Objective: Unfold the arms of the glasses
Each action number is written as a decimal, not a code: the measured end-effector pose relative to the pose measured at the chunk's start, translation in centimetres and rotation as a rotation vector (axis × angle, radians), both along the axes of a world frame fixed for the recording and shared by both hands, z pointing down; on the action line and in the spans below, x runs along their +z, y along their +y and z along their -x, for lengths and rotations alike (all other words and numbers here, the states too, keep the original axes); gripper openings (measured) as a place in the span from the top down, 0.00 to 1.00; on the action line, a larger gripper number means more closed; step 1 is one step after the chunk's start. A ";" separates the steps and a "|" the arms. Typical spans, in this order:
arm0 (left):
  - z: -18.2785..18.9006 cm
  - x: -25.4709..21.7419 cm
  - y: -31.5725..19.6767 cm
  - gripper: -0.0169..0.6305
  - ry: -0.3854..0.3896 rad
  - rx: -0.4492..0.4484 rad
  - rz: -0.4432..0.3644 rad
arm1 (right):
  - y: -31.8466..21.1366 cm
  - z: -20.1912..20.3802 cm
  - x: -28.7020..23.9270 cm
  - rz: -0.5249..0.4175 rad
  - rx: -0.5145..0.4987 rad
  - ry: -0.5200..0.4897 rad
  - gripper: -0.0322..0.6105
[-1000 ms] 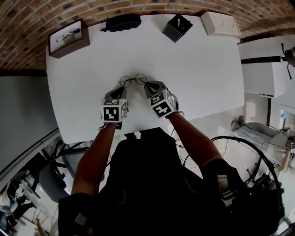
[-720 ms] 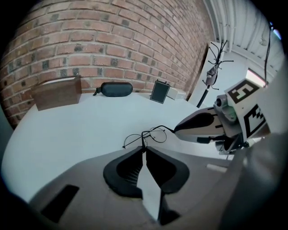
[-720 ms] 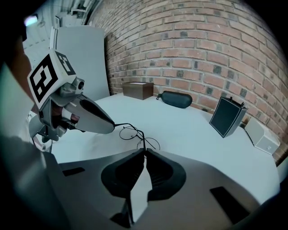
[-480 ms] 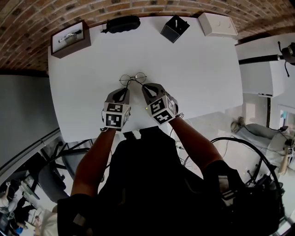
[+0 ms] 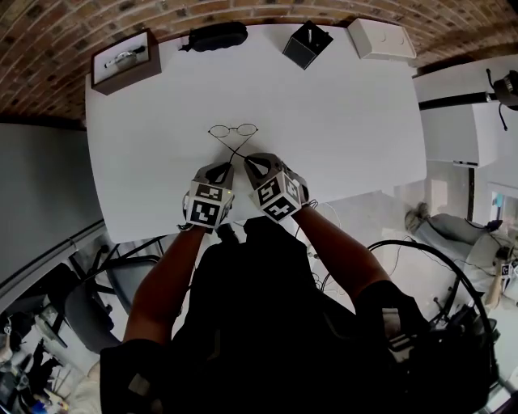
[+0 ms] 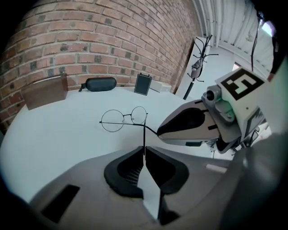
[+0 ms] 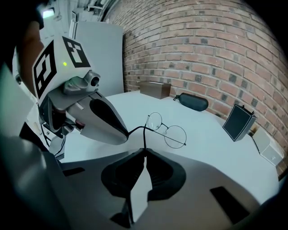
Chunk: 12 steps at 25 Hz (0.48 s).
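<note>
While both of my tools sit close to the near edge of the table, the bare white top runs wide to either side of them and on past the glasses toward the far edge. That far edge lies against a brick wall and carries a row of things, all well apart from me: a wooden box at the left corner, a dark case, a black box and a white box toward the right.

The glasses rest on the table near its middle, lenses away from me and just beyond my fingertips. Their two thin arms reach back toward me and cross each other on the way. My left gripper has just been closing its jaws, and they now pinch the end of the arm that comes from the right lens. My right gripper has its jaws pressed together on the end of the other arm, the one from the left lens. The two grippers sit side by side, near each other but not touching, both angled down at the table.
</note>
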State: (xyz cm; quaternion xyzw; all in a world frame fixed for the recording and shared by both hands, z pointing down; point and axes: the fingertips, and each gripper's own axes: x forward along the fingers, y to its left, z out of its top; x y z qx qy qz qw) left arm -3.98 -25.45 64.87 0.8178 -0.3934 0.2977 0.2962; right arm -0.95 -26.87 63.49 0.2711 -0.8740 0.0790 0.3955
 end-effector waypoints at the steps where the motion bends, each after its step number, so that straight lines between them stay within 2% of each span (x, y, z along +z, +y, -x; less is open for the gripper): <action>1: -0.1 0.3 0.3 0.93 -0.008 0.009 0.004 | 0.3 0.1 0.4 0.007 -0.007 0.007 0.92; 5: -0.4 2.2 1.2 0.93 -0.053 0.032 0.006 | 1.2 0.0 1.8 0.040 -0.018 0.046 0.92; 12: -1.2 2.3 1.9 0.93 -0.031 0.055 0.055 | 1.9 0.3 2.9 0.074 -0.026 0.053 0.92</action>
